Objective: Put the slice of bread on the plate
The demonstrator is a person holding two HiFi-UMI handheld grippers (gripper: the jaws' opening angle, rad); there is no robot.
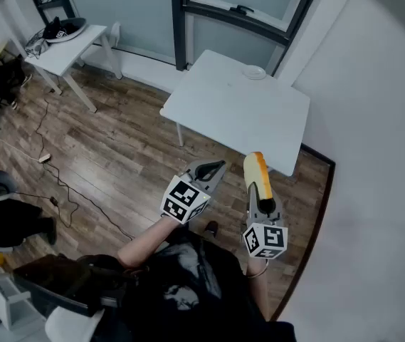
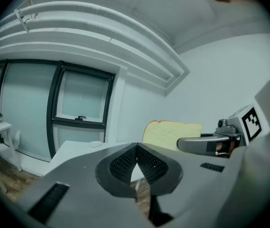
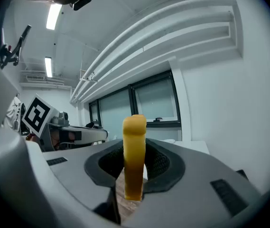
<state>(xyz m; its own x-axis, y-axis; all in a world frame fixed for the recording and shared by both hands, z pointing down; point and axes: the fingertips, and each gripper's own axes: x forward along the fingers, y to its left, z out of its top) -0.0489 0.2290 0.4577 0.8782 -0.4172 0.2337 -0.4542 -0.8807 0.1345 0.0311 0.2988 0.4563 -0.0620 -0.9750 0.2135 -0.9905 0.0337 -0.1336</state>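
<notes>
My right gripper (image 1: 257, 179) is shut on a slice of bread (image 1: 256, 169), held upright on its edge; its yellow-brown crust (image 3: 134, 156) stands between the pads in the right gripper view. The same bread (image 2: 172, 133) shows face-on in the left gripper view, with the right gripper behind it. My left gripper (image 1: 213, 168) is shut with nothing in it, its pads (image 2: 137, 164) meeting at the tips. Both hang in the air short of the white table (image 1: 238, 109). A small white plate (image 1: 253, 71) sits at the table's far edge, also seen as the plate (image 2: 96, 144).
The white wall (image 1: 373, 120) runs close along the right of the table. A second white table (image 1: 67, 48) with a dark helmet-like object stands at the far left. Cables (image 1: 56, 177) trail over the wooden floor. Windows (image 1: 238, 6) lie behind the table.
</notes>
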